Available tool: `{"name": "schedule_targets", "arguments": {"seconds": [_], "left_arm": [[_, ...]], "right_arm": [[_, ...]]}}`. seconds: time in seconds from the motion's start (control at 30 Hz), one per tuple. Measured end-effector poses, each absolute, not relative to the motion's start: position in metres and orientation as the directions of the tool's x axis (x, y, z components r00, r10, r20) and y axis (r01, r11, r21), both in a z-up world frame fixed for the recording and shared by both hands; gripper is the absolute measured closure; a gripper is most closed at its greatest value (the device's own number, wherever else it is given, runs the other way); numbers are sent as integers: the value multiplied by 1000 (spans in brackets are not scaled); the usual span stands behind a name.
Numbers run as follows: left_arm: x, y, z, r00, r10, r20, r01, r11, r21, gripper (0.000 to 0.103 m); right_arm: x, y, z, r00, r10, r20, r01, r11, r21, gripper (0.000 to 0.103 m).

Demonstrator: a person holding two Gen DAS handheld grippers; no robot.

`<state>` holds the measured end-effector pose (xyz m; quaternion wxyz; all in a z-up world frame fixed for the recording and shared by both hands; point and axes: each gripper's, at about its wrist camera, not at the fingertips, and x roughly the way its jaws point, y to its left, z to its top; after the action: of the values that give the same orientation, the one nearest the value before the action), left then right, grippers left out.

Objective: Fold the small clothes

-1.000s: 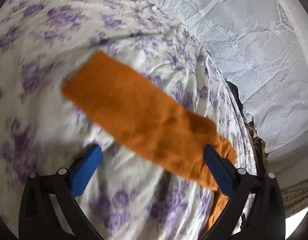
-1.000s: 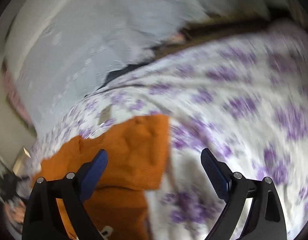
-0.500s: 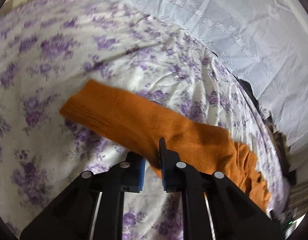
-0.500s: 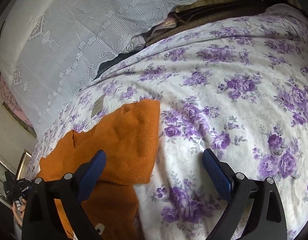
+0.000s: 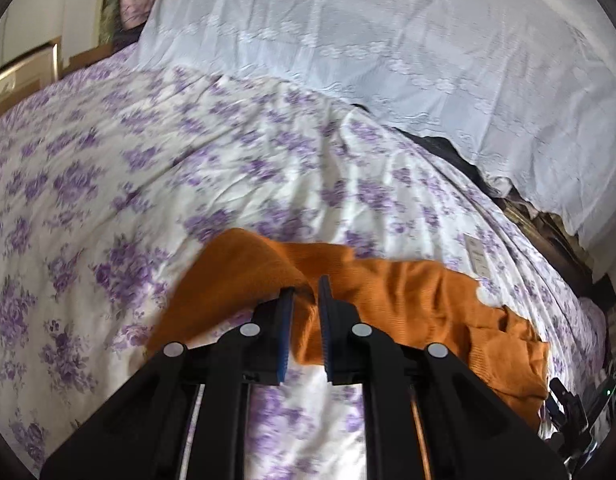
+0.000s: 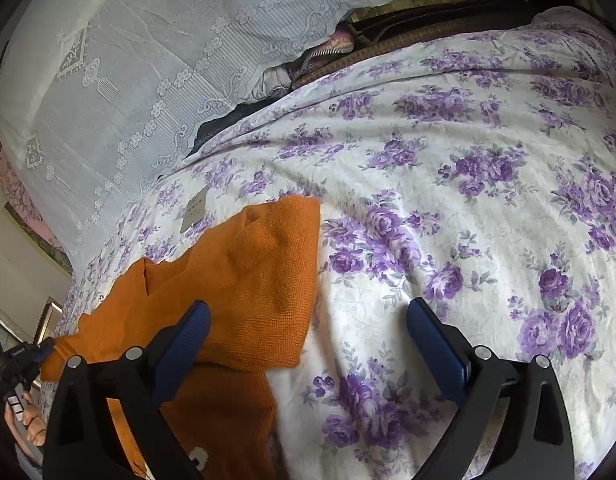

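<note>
Orange knit garment [image 5: 408,304]: lies on floral bedsheet [image 5: 156,168]; one edge is pinched and raised in a fold between the pads of the left claw [image 5: 306,294], which has just clenched on it. The rest trails to that claw's right.
Right claw [image 6: 308,320]: released, jaws wide, hovering; a folded part of the garment [image 6: 264,276] lies under its left finger [image 6: 184,340].
White lace cloth [image 6: 120,92]: beyond both claws.

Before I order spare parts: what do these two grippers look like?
Both match: the left gripper and the right gripper have black angular plastic fingers, round silver pivot pins and ribbed dark blue pads. No cables or markings show.
</note>
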<state>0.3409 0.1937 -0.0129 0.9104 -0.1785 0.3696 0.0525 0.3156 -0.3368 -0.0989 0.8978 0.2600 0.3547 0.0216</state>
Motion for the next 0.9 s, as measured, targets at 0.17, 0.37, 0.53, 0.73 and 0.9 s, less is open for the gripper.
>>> {"name": "schedule_targets", "arguments": {"seconds": [0.17,0.37,0.53,0.73,0.9], "left_arm": [[339,163,5,750,-24,-661,-166,960,-223,97],[337,136,19,753,-53,-656,-108,973,-202,96],[320,163,-3,723,-35,-690,-230,930,-288,58],[318,205,-22,700,-105,-706,-319,839,-441,57],[320,214,-37,673,-194,-713,-356,761,-543,39]], "right_arm": [[317,-337,-101,745,224,-628,146,864,482,3],[318,-336,-102,742,225,-631,146,865,480,3],[318,-335,-102,740,223,-634,146,867,476,3],[318,-335,-102,739,222,-636,146,869,473,3],[318,-334,-103,738,222,-637,146,869,472,3]]}}
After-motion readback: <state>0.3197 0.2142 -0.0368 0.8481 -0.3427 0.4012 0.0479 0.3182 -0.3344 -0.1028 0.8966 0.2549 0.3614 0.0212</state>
